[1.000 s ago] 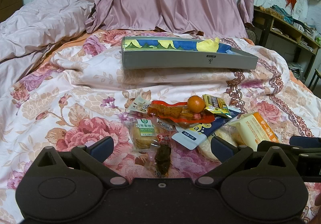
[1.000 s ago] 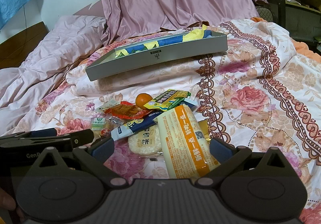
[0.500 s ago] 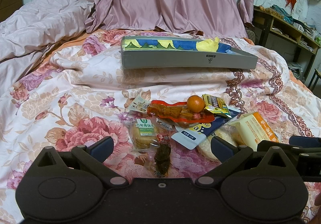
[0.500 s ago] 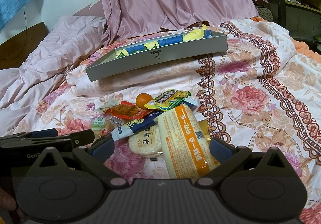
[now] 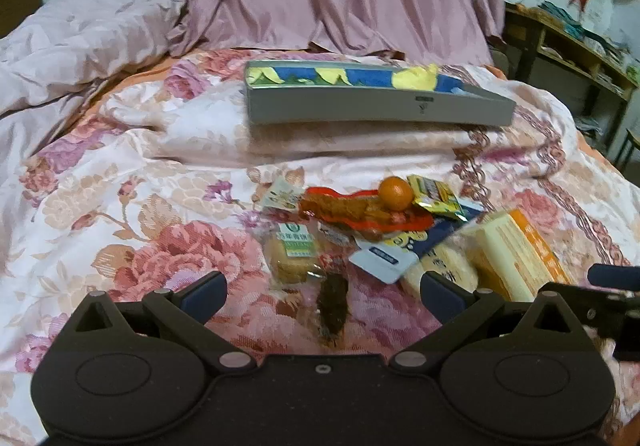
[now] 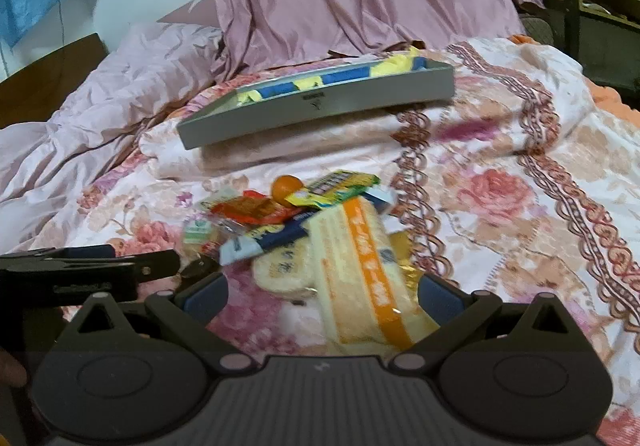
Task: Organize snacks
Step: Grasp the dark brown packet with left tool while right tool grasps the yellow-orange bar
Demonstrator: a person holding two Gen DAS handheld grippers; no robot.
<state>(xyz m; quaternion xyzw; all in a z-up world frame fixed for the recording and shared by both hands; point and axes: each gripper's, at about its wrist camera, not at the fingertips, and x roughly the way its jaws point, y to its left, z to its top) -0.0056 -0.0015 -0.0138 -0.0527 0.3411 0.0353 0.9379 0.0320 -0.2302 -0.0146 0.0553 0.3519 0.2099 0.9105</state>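
— Both claws are spread wide and hold nothing: the left gripper [image 5: 322, 296] hangs over a dark brown wrapped snack [image 5: 333, 308], the right gripper [image 6: 322, 298] over the long yellow-and-orange packet [image 6: 360, 270].

— Where's everything else?

— Heaped on the floral quilt [image 5: 120, 206]. From the left camera, the small orange fruit [image 5: 395, 193] sits at one o'clock on the red packet [image 5: 360, 211]; a green-labelled pastry [image 5: 295, 252] lies at eleven o'clock of the dark snack.

— And the grey tray [image 5: 380, 108]?

— At twelve o'clock, propped on a fold of quilt, probably the destination; nothing from the pile is in it yet.

— Anything only one view gives?

— The right camera shows the left gripper's side at nine o'clock, and the yellow-green packet [image 6: 336, 188] more clearly.
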